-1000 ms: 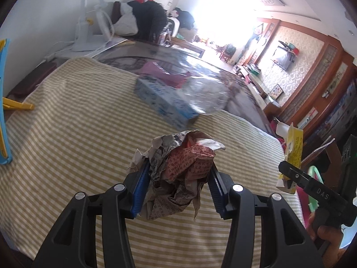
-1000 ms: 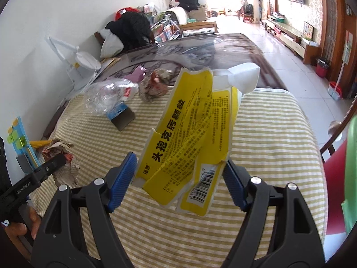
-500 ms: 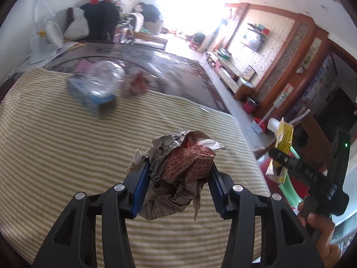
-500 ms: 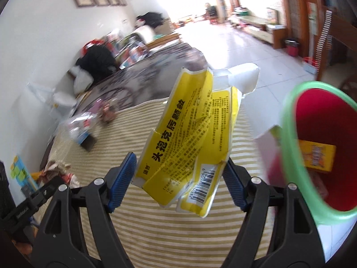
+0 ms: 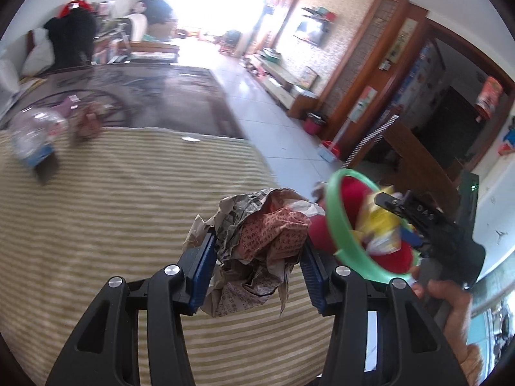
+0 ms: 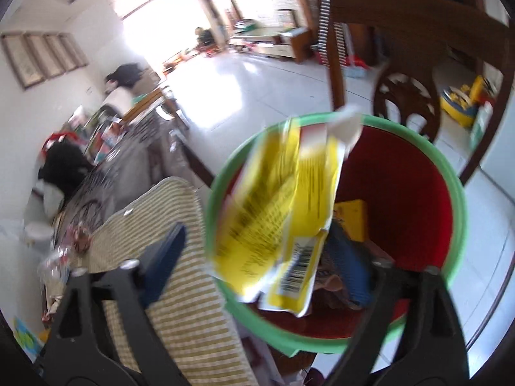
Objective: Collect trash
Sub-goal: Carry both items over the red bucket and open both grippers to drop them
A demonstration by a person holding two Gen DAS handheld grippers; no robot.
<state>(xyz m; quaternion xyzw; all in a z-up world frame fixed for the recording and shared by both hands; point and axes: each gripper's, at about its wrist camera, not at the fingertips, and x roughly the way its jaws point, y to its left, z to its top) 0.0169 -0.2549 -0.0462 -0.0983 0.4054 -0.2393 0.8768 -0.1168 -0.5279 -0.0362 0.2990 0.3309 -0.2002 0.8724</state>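
Note:
My left gripper (image 5: 257, 257) is shut on a crumpled paper ball (image 5: 267, 241) printed in red and grey, held over the right edge of the striped tablecloth (image 5: 112, 212). Just to its right is a red bin with a green rim (image 5: 338, 225). My right gripper (image 6: 257, 257) hangs over that bin's rim (image 6: 457, 206) with its jaws opening. A yellow packet (image 6: 283, 199) lies blurred between them, clear of the left pad (image 6: 164, 257). In the left wrist view the right gripper (image 5: 386, 199) and the packet (image 5: 383, 225) sit above the bin's mouth.
A clear plastic bottle (image 5: 35, 135) on a blue box and a small crumpled wrapper (image 5: 88, 125) lie at the cloth's far left. A wooden chair (image 6: 408, 96) stands behind the bin. A yellow item (image 6: 351, 215) lies inside the bin. Tiled floor runs beyond.
Both grippers swung right, from over the table to the bin. The right jaws spread wider and the yellow packet came free of the left pad. The left grip on the paper is unchanged.

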